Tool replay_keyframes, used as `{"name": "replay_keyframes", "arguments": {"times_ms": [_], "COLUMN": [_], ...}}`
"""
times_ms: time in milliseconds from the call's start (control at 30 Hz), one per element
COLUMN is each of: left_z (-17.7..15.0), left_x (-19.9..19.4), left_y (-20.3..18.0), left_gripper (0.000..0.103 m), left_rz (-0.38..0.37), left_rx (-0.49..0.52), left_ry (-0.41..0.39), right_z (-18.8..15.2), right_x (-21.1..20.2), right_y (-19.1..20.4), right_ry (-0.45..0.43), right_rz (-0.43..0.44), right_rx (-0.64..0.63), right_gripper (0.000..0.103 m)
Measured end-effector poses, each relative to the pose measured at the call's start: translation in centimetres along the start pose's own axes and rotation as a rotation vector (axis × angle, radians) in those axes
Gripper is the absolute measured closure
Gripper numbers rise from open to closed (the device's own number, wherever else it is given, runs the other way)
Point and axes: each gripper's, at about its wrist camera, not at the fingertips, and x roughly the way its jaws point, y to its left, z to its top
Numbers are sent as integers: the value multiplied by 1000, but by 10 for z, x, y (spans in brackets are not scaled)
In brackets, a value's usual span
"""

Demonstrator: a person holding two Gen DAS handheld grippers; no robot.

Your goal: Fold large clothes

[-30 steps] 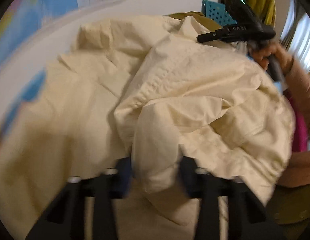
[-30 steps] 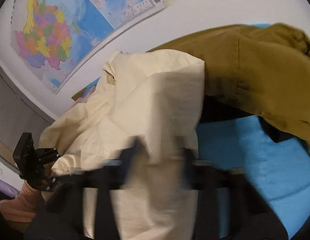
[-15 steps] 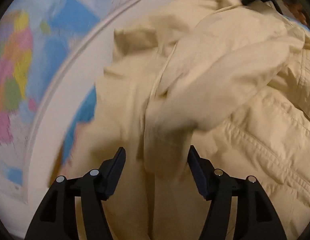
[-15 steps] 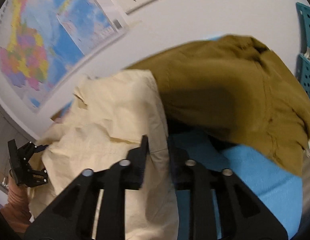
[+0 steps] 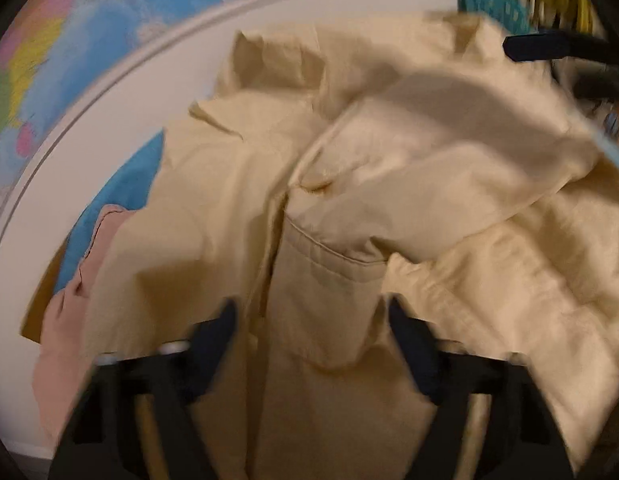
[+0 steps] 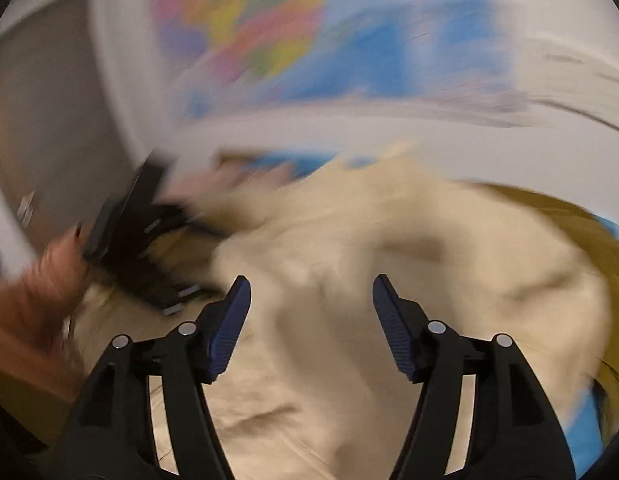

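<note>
A large cream garment [image 5: 409, 200] lies crumpled on the blue table cover, with a sleeve folded across its body. My left gripper [image 5: 313, 336] hovers over the sleeve cuff with its jaws wide apart, the cloth lying between them but not pinched. In the right wrist view the same cream garment [image 6: 369, 280] fills the lower half, blurred. My right gripper [image 6: 311, 312] is open and empty above it. The left gripper and the hand holding it show at the left of the right wrist view [image 6: 137, 248].
An olive-brown garment [image 6: 581, 232] lies at the right beyond the cream one. A pink cloth [image 5: 69, 320] lies at the left on the blue table cover [image 5: 121, 196]. A coloured map [image 5: 69, 40] hangs on the white wall behind. A teal crate [image 5: 493, 4] stands at the back right.
My right gripper has let go of the cream cloth, opened wide and swung left toward the left gripper. My left gripper stays open and has shifted slightly over the sleeve.
</note>
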Motion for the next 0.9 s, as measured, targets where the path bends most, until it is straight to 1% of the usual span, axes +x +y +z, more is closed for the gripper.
{"name": "replay_keyframes", "arguments": {"times_ms": [33,67,100,133,167,200,233,267,300,333,367,400,433,467,500,533,567,600,633,667,700,767,800,867,900], "left_z": [2,4,6,10,13,16,16,13,10,2,-2,-10,-15,-21,-26,-29,-35,-38,-43,-46,-51,-58,-63,-73,-79], "left_x": [5,5,0,-7,-18,-29,-41,-48,-47,-40,-32,-20,-17,-15,-19,-23,-37,-45,-58,-66,-73,-84,-87,-92,-94], "left_y": [-1,0,1,4,8,12,11,7,2,-5,-7,-9,-7,-3,4,11,21,31,41,46,51,54,58,61,63], "left_gripper": [65,77,86,87,87,87,82,78,69,56,53,48,42,42,42,41,38,30,28,28,27,25,24,24,24], "left_rz": [21,53,111,167,218,246,274,293,291,289,303,315,312,301,275,250,197,162,131,125,124,137,140,156,162], "left_rx": [6,10,18,22,13,5,15,48,87,147,172,199,194,165,127,101,42,-2,-52,-76,-102,-149,-170,-196,-206], "left_ry": [12,12,-10,-41,-79,-123,-177,-213,-213,-176,-151,-98,-79,-60,-65,-80,-114,-138,-177,-201,-219,-234,-236,-235,-227], "right_z": [-1,-3,-4,-6,-8,-10,-14,-17,-21,-27,-34,-42,-44,-45,-43,-41,-37,-32,-23,-16,-6,8,14,24,28], "right_x": [20,30,37,39,36,33,33,36,43,52,60,69,72,71,68,65,60,54,48,46,44,51,59,84,97], "right_y": [8,11,10,8,5,4,3,1,1,0,-2,-6,-9,-13,-15,-16,-15,-12,-8,-6,-2,5,6,6,8], "right_ry": [56,81,96,96,71,60,73,96,139,183,229,278,289,285,279,272,251,230,194,168,129,97,88,102,116], "right_rz": [-14,-10,-1,3,32,48,63,64,55,41,34,22,21,29,36,30,21,26,48,51,53,65,73,115,110], "right_rx": [-43,-59,-61,-50,-42,-38,-31,-32,-34,-34,-31,-19,-8,10,23,26,23,22,15,12,11,19,26,43,41], "right_gripper": [51,61,87,97,97,98,98,98,98,98,97,98,98,98,93,84,79,77,77,75,71,70,69,70,70]}}
